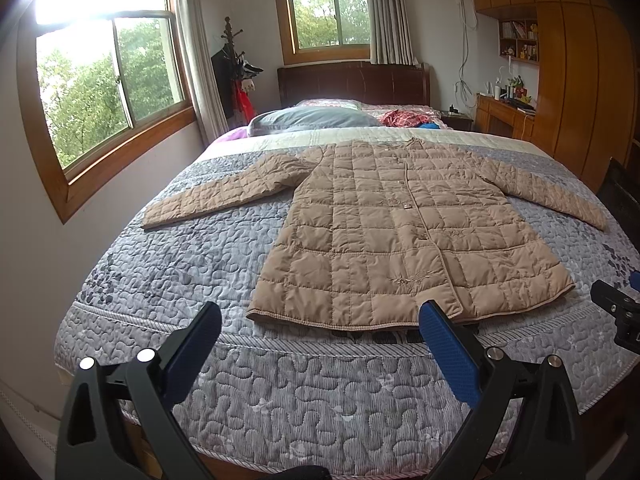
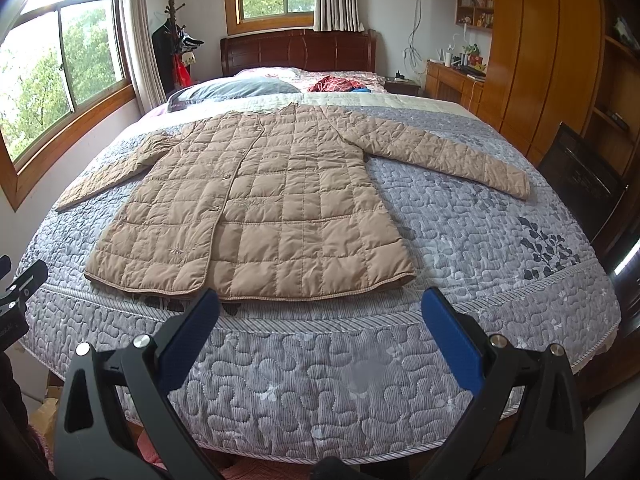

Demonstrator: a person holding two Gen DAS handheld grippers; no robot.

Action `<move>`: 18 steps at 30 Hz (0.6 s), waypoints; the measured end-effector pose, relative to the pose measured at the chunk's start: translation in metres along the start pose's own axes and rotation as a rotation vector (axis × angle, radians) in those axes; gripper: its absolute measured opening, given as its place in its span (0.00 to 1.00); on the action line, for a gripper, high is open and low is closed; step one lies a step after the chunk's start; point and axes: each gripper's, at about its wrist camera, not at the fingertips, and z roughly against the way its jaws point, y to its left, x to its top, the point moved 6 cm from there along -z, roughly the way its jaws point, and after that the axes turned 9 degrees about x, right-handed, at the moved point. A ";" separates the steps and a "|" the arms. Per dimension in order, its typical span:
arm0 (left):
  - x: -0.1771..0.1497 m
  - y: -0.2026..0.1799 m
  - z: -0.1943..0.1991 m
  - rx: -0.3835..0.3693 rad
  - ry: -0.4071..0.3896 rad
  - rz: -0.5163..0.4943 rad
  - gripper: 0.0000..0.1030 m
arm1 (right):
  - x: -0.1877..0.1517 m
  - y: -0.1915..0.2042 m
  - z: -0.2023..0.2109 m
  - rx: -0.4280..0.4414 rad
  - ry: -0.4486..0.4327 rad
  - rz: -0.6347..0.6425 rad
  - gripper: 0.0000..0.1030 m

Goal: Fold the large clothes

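Observation:
A tan quilted coat lies flat and front-up on the bed, buttoned, both sleeves spread out to the sides, hem toward me. My left gripper hovers open over the foot of the bed, just short of the hem, nothing between its blue-padded fingers. My right gripper is open too, held before the hem's right half, and holds nothing. Part of the right gripper shows at the right edge of the left wrist view, and part of the left gripper at the left edge of the right wrist view.
The bed carries a grey patterned quilt. A grey pillow and a red crumpled cloth lie near the dark headboard. Windows line the left wall; a wooden wardrobe and a dark chair stand on the right.

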 end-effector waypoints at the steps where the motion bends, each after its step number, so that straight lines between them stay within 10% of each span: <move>1: 0.000 0.000 0.000 0.000 0.000 0.000 0.96 | 0.000 0.000 -0.001 0.000 0.001 -0.001 0.97; 18: 0.001 -0.001 -0.004 0.000 0.003 -0.002 0.96 | -0.001 -0.002 -0.002 -0.003 0.004 -0.001 0.97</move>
